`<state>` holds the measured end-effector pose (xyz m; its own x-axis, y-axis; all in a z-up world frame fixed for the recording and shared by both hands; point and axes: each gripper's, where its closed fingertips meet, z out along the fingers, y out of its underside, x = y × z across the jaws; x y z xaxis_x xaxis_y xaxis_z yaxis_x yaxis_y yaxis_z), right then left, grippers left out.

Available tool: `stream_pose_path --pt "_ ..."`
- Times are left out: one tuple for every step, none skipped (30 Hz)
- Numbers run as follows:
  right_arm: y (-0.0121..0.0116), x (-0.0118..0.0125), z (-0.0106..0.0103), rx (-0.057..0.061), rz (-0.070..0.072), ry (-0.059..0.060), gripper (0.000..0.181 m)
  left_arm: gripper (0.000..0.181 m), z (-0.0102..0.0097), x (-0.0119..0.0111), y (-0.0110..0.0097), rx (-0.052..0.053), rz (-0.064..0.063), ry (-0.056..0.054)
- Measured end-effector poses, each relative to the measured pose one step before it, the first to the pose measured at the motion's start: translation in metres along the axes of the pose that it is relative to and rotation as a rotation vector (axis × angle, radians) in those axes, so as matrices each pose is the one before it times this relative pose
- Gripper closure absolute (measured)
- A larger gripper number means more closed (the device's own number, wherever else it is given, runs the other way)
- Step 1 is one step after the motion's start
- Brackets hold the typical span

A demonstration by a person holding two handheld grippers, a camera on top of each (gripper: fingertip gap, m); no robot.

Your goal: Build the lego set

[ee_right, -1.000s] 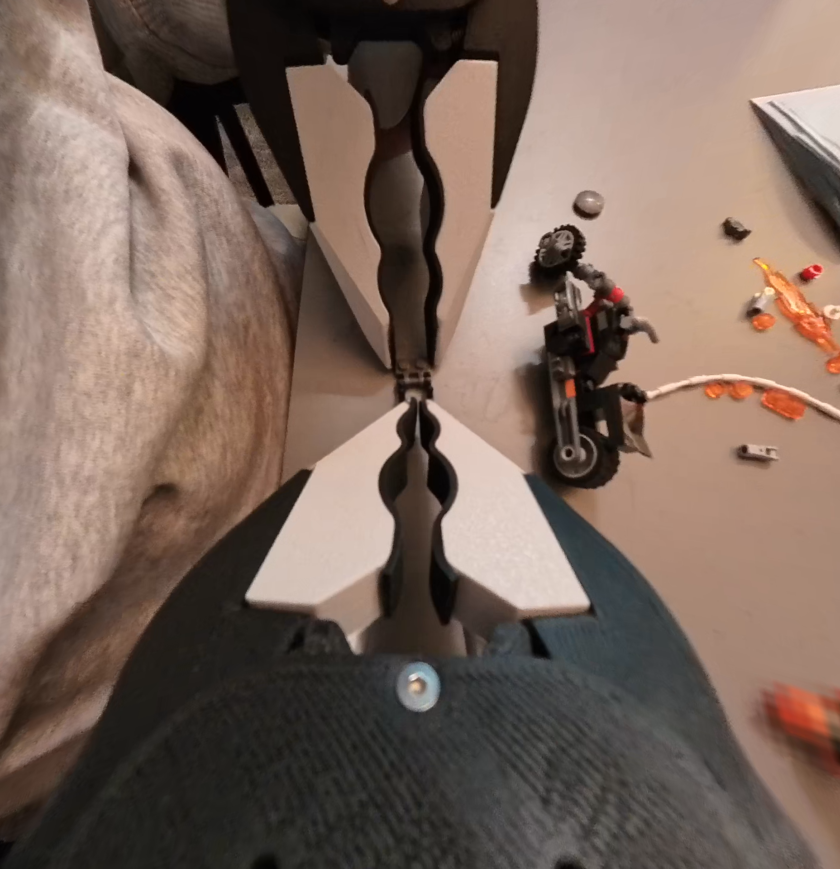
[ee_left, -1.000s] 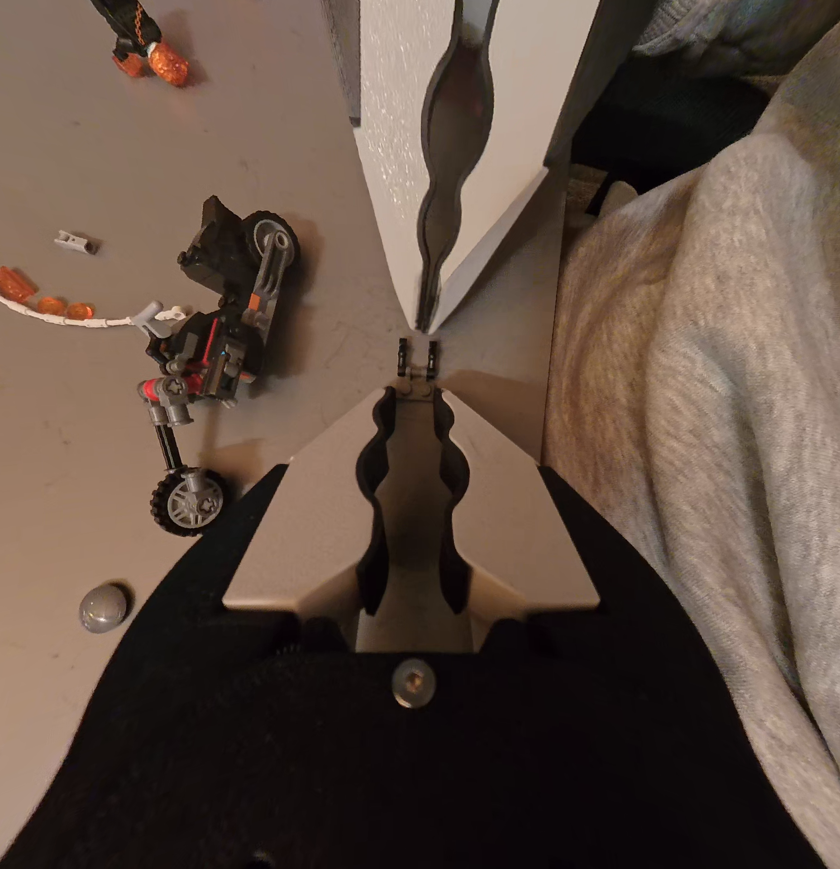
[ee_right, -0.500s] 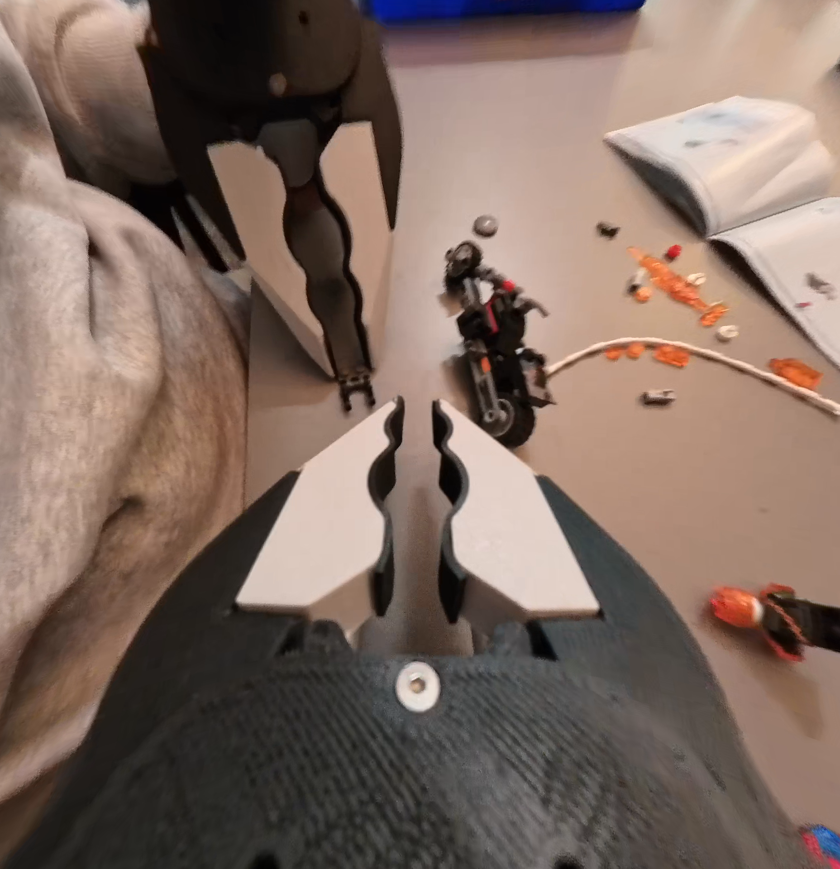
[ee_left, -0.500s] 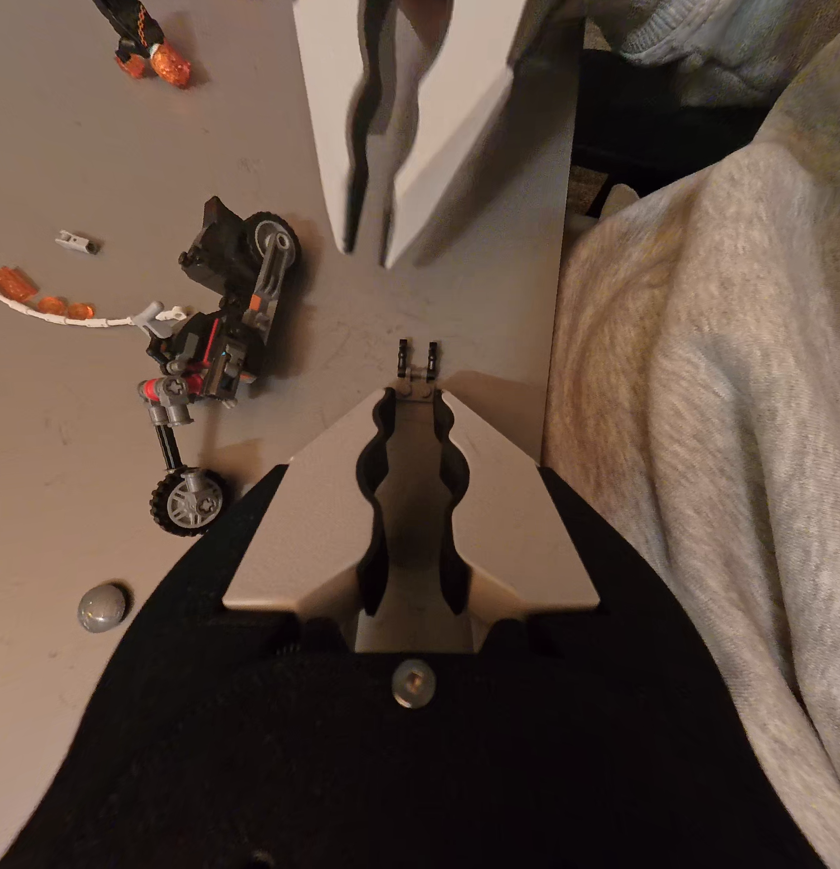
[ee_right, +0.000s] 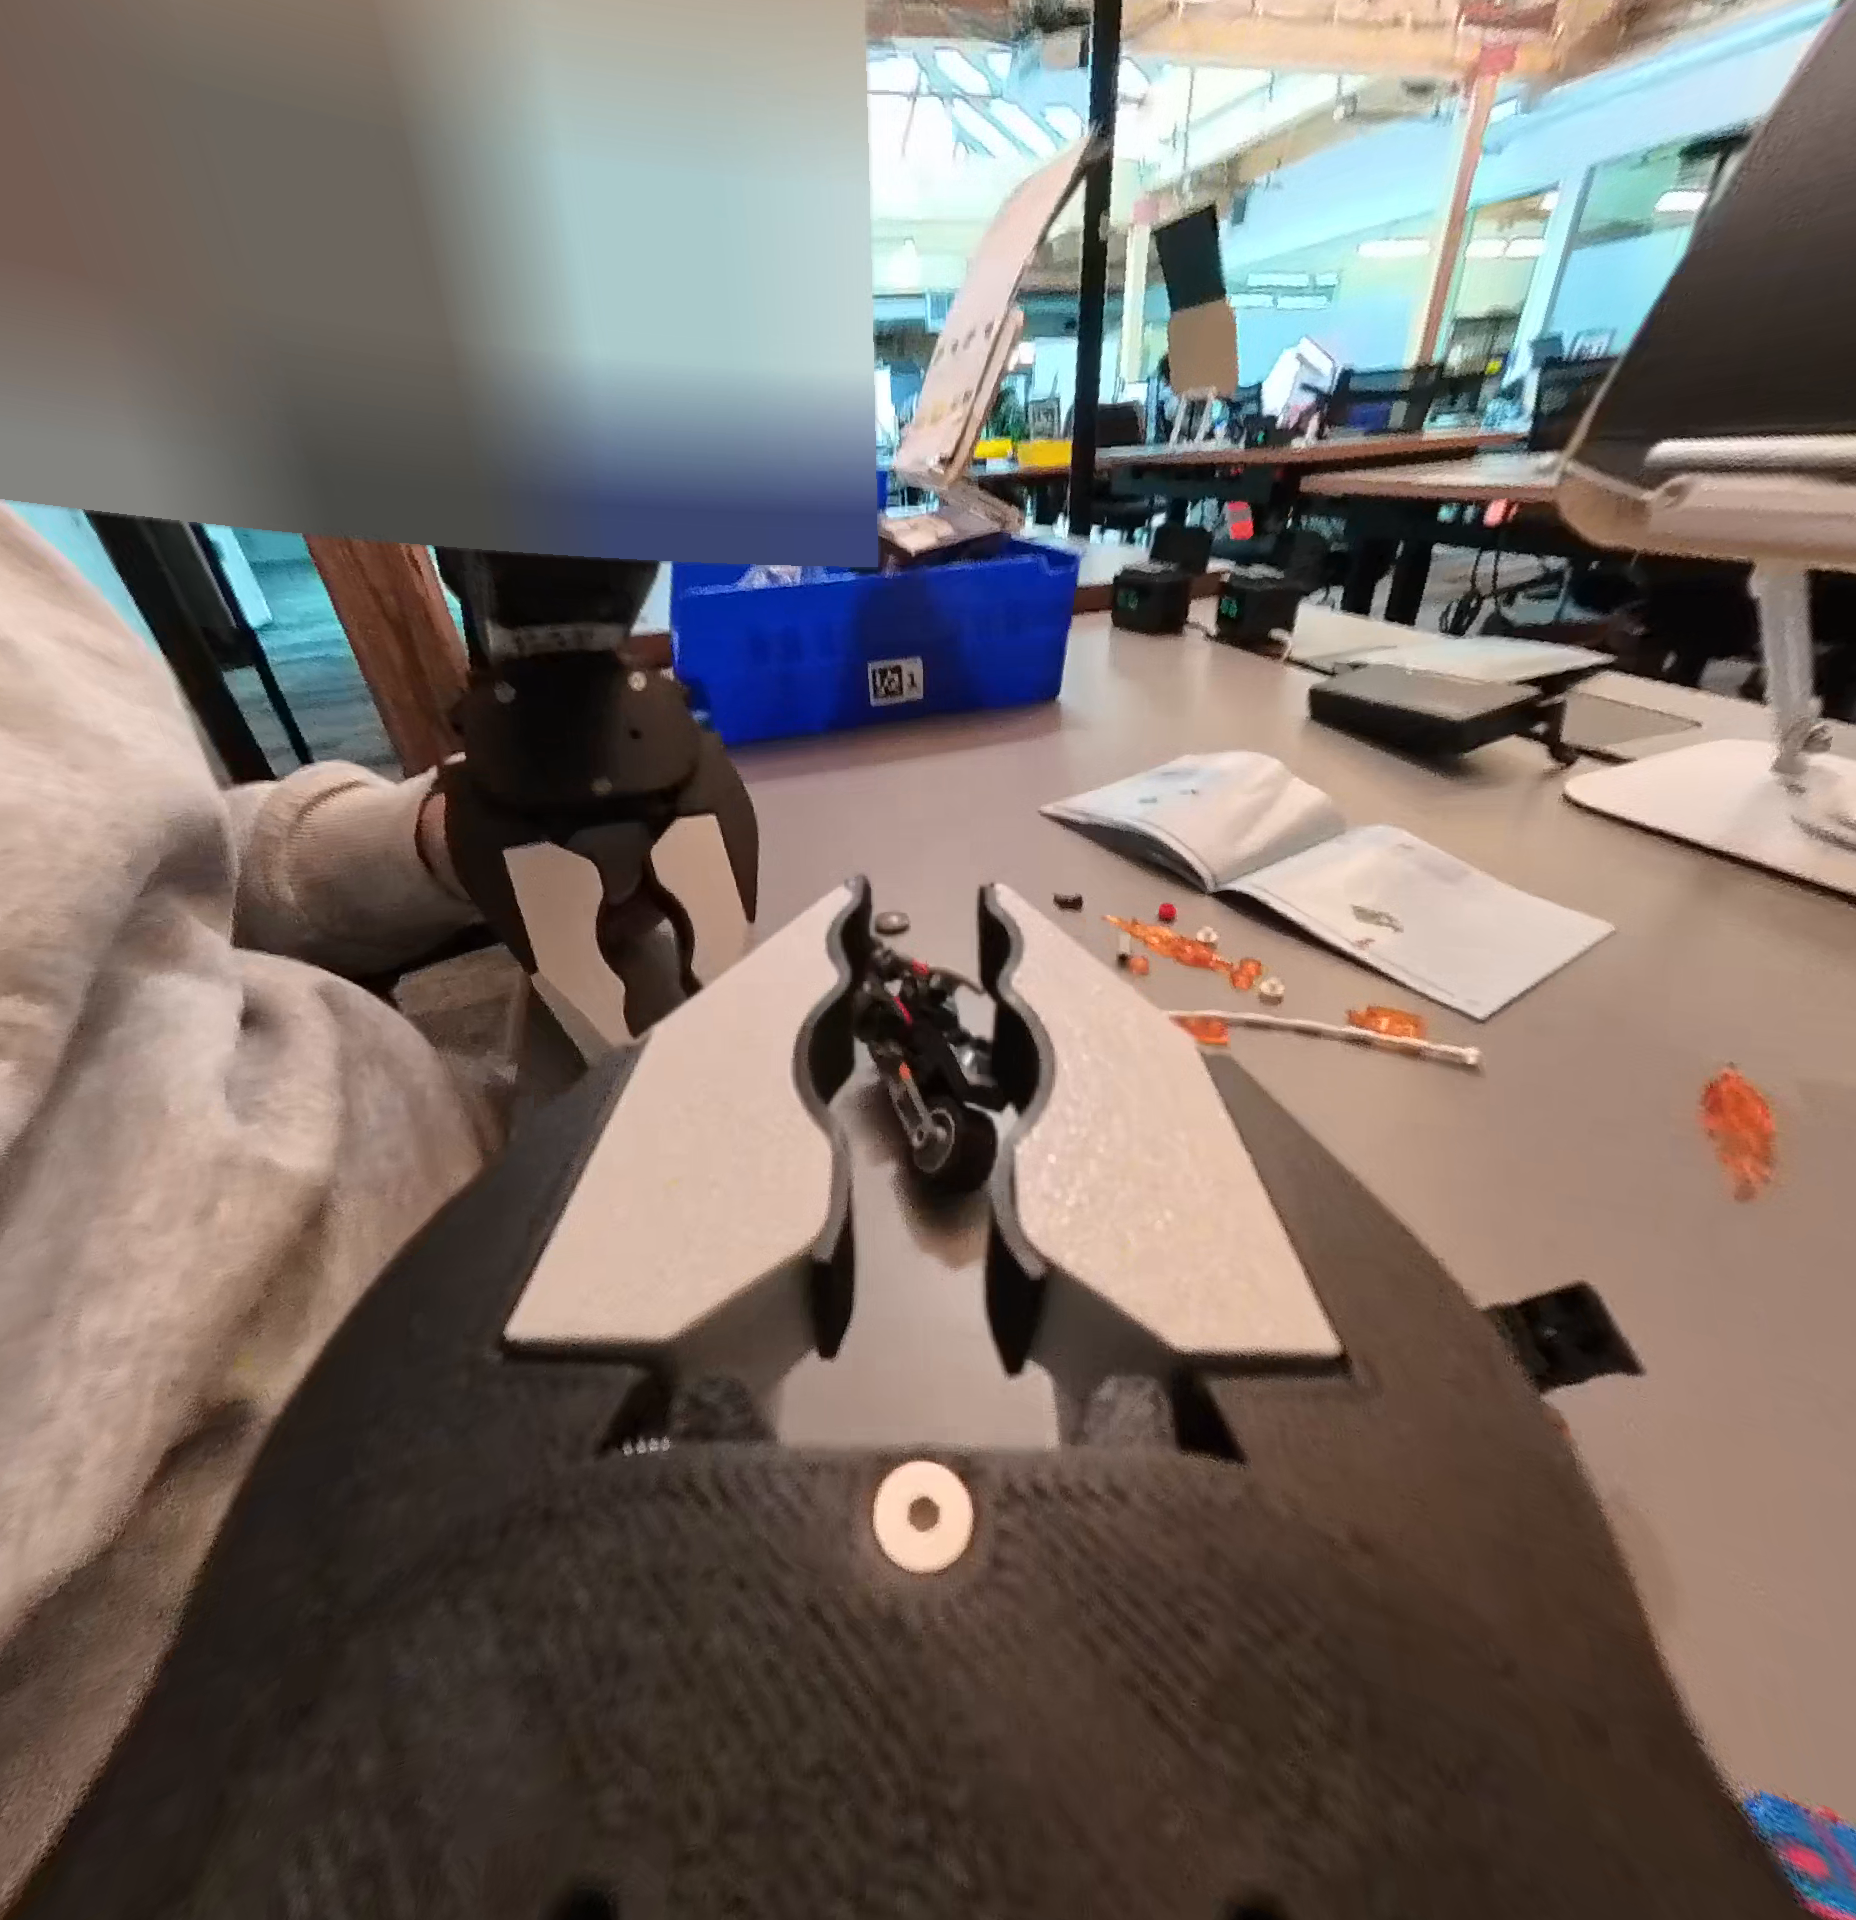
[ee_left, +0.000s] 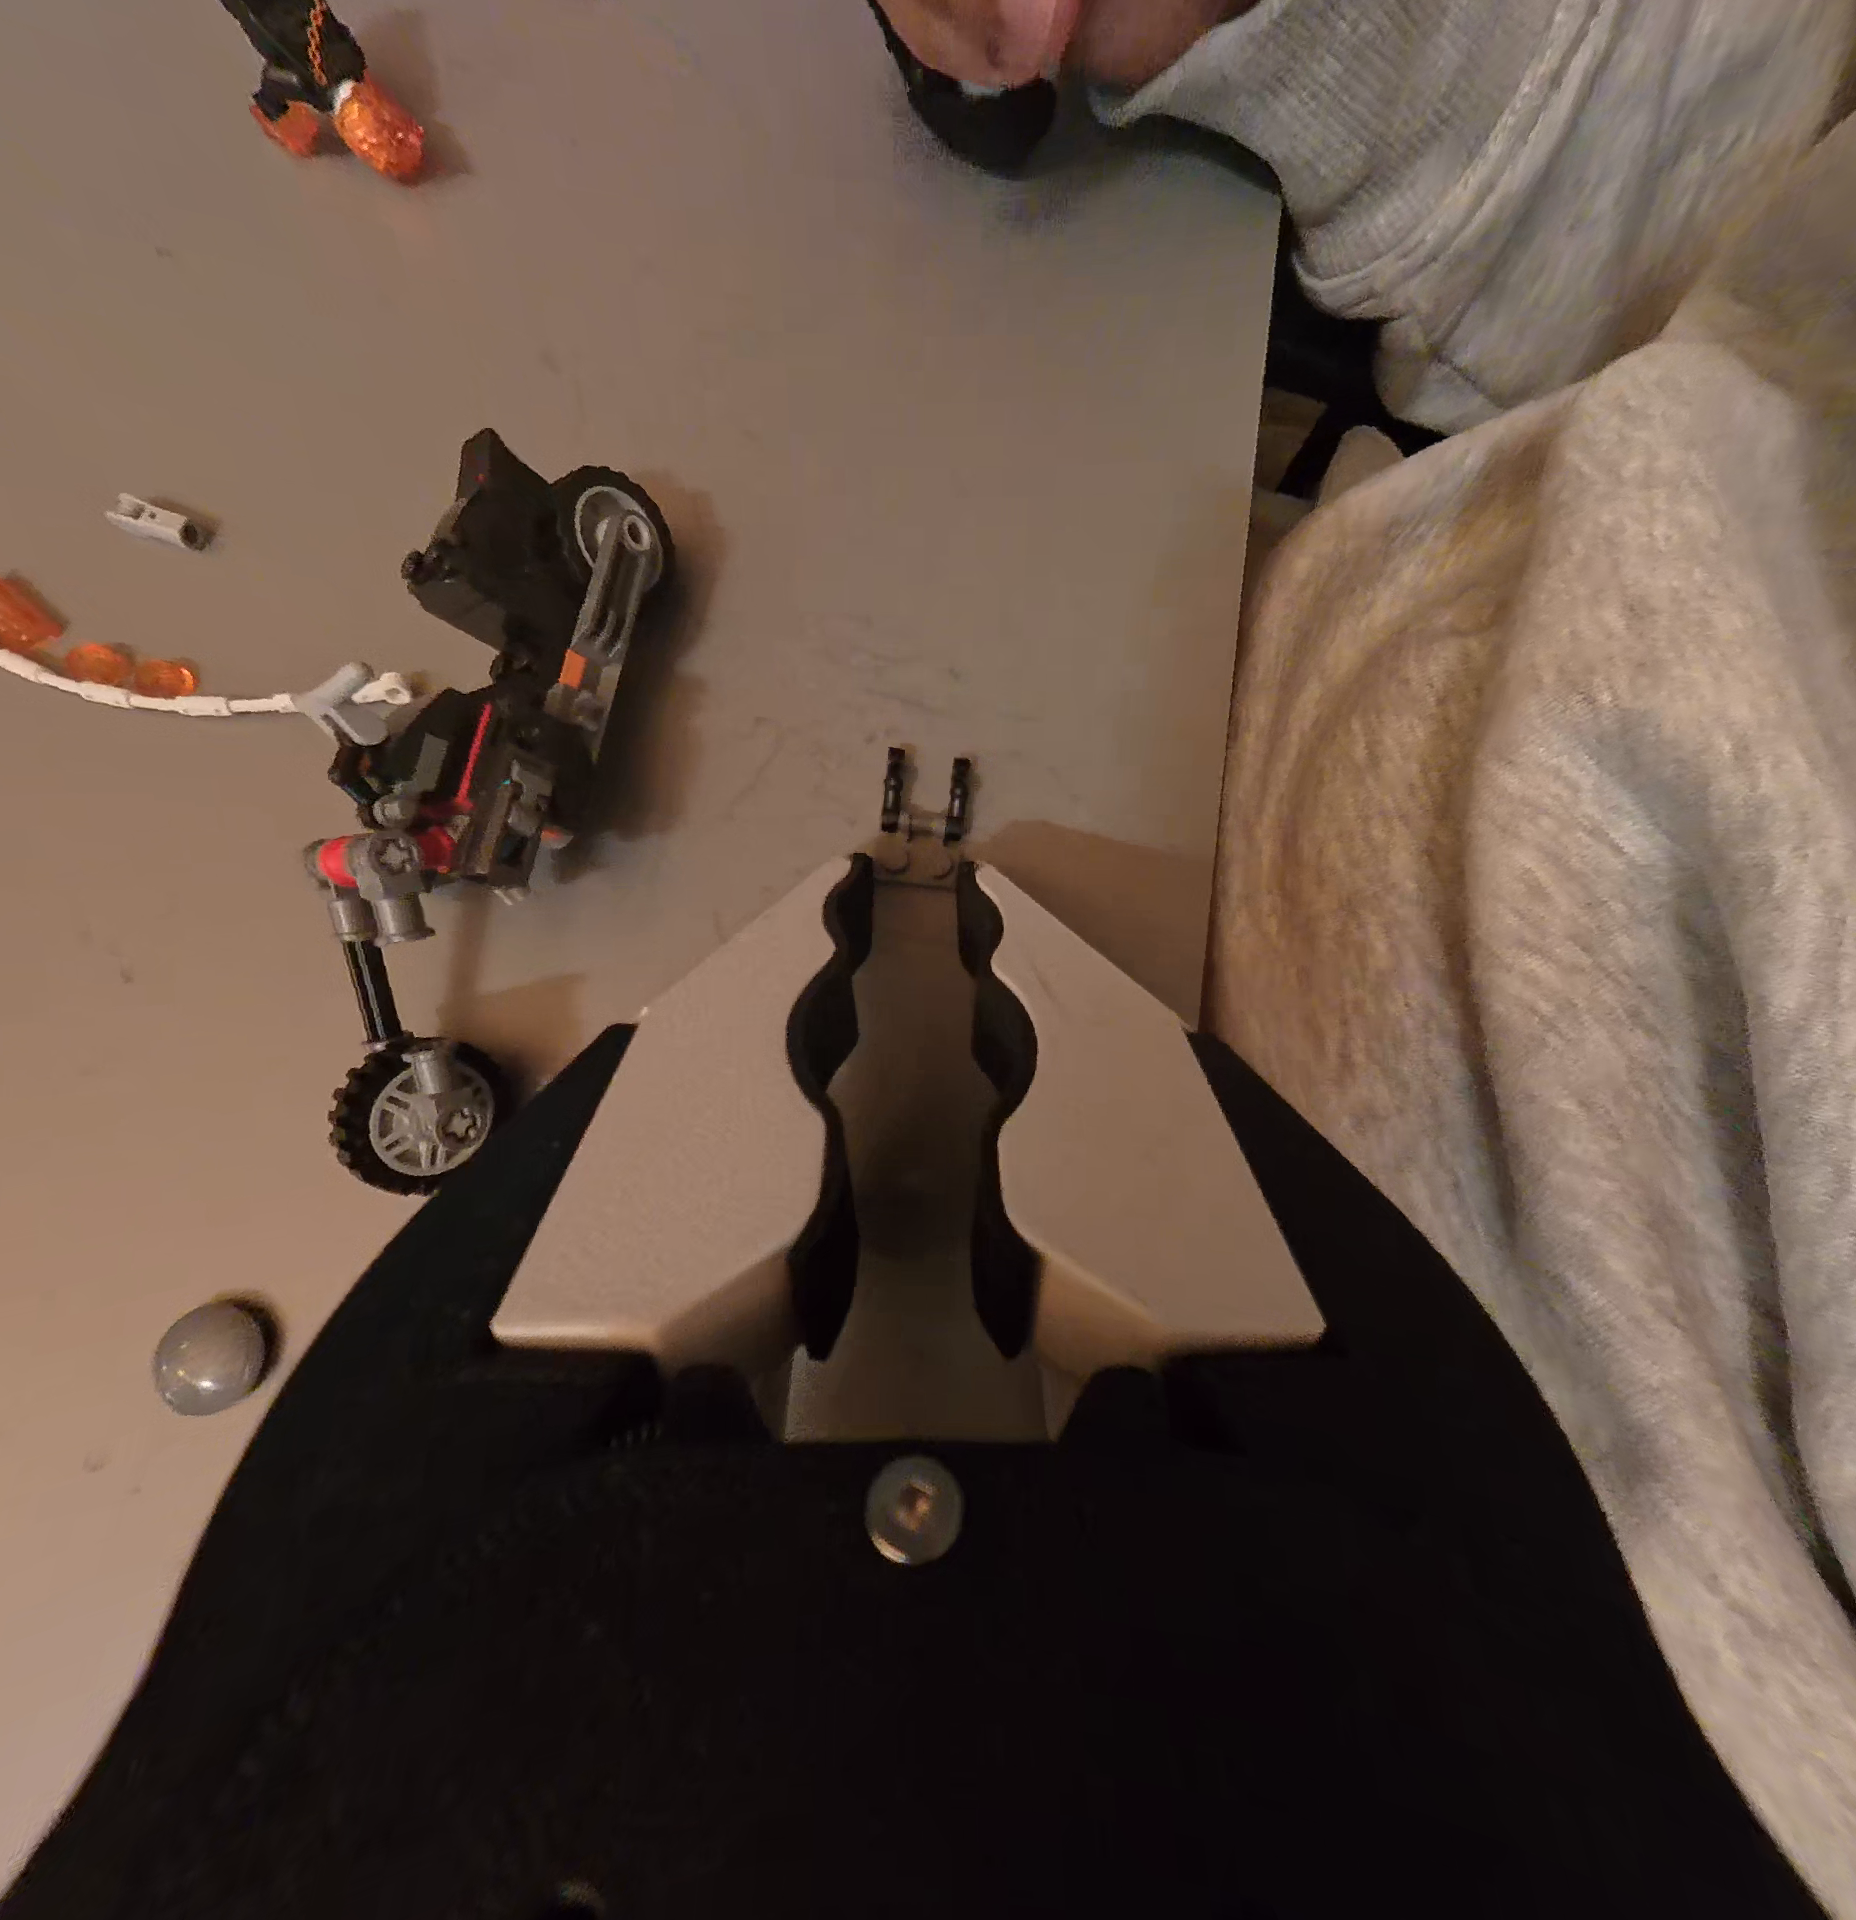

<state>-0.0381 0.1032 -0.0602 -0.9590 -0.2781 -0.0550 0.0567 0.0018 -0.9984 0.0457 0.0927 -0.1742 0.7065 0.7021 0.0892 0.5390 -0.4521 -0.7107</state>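
The left gripper (ee_left: pixel 916 868) is seen clamped on a small grey and black lego piece (ee_left: pixel 924 816), whose two black prongs stick out past the fingertips, above the grey table (ee_left: pixel 903 416) close to its edge. The right gripper (ee_right: pixel 916 902) is held with its fingers apart and nothing between them; through the gap the lego motorcycle (ee_right: pixel 919 1049) is seen lying on the table. In the left wrist view the motorcycle (ee_left: pixel 488 790) is found on its side to the left of the held piece, well apart from it, with a white chain (ee_left: pixel 124 691) touching its handlebar end and orange translucent pieces (ee_left: pixel 93 655) beside the chain. A round grey piece (ee_left: pixel 209 1359) is seen near the front wheel. An open instruction booklet (ee_right: pixel 1319 873) is laid farther back on the table, and a blue bin (ee_right: pixel 872 644) is placed behind it. A grey sweatshirt sleeve (ee_left: pixel 1526 935) is seen along the table's edge.
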Motion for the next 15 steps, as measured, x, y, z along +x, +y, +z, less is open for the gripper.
stream_pose_path --pt "0.00367 -0.00100 0.00257 -0.0250 -0.0016 -0.0029 0.162 0.165 -0.00019 0.00011 -0.00013 0.0017 -0.0121 0.0119" --pt "0.00164 -0.00074 0.00140 -0.0123 -0.0050 -0.0006 0.162 0.166 -0.00017 0.00008 -0.00009 0.0011 -0.0062 0.0060" --pt "0.00002 0.00025 0.00016 0.0002 -0.0059 0.0075 0.162 0.165 0.00001 0.00001 0.00001 0.0000 0.0008 -0.0006" --pt "-0.00104 0.00103 -0.00066 0.0078 -0.0029 0.0098 0.163 0.165 0.00013 -0.00006 -0.00001 -0.0008 0.0068 -0.0066" --pt "-0.00121 0.00118 -0.00091 0.0094 0.0030 0.0070 0.162 0.165 0.00010 -0.00002 0.00013 -0.0012 0.0101 -0.0102" --pt "-0.00093 0.00129 -0.00066 0.0069 0.0088 0.0024 0.162 0.165 0.00019 -0.00016 0.00015 -0.0012 0.0107 -0.0113" --pt "-0.00065 0.00133 -0.00046 0.0046 0.0119 -0.0001 0.161 0.165 0.00005 -0.00026 0.00008 -0.0011 0.0104 -0.0118" --pt "-0.00063 0.00136 -0.00049 0.0042 0.0124 0.0004 0.160 0.164 0.00011 -0.00017 0.00008 -0.0008 0.0087 -0.0100" --pt "-0.00072 0.00139 -0.00047 0.0048 0.0108 0.0021 0.160 0.164 -0.00007 -0.00016 0.00003 -0.0005 0.0060 -0.0072" --pt "-0.00070 0.00149 -0.00054 0.0054 0.0084 0.0040 0.159 0.164 0.00000 -0.00052 0.00004 -0.0002 0.0028 -0.0074" --pt "-0.00079 0.00125 -0.00049 0.0055 0.0062 0.0047 0.159 0.164 0.00008 -0.00083 -0.00005 -0.0003 0.0003 -0.0078" --pt "-0.00064 0.00094 -0.00048 0.0046 0.0044 0.0037 0.159 0.164 0.00005 -0.00033 0.00012 -0.0003 0.0009 -0.0039" --pt "-0.00035 0.00073 -0.00028 0.0027 0.0033 0.0025 0.158 0.164 -0.00007 0.00007 -0.00005 -0.0001 0.0016 -0.0017" --pt "-0.00010 0.00048 -0.00015 0.0010 0.0025 0.0013 0.158 0.164 0.00011 -0.00011 0.00005 -0.0002 0.0002 -0.0012" --pt "-0.00005 0.00016 -0.00004 0.0002 0.0012 0.0004 0.158 0.164 0.00000 -0.00004 0.00001 -0.0001 -0.0010 0.0002"
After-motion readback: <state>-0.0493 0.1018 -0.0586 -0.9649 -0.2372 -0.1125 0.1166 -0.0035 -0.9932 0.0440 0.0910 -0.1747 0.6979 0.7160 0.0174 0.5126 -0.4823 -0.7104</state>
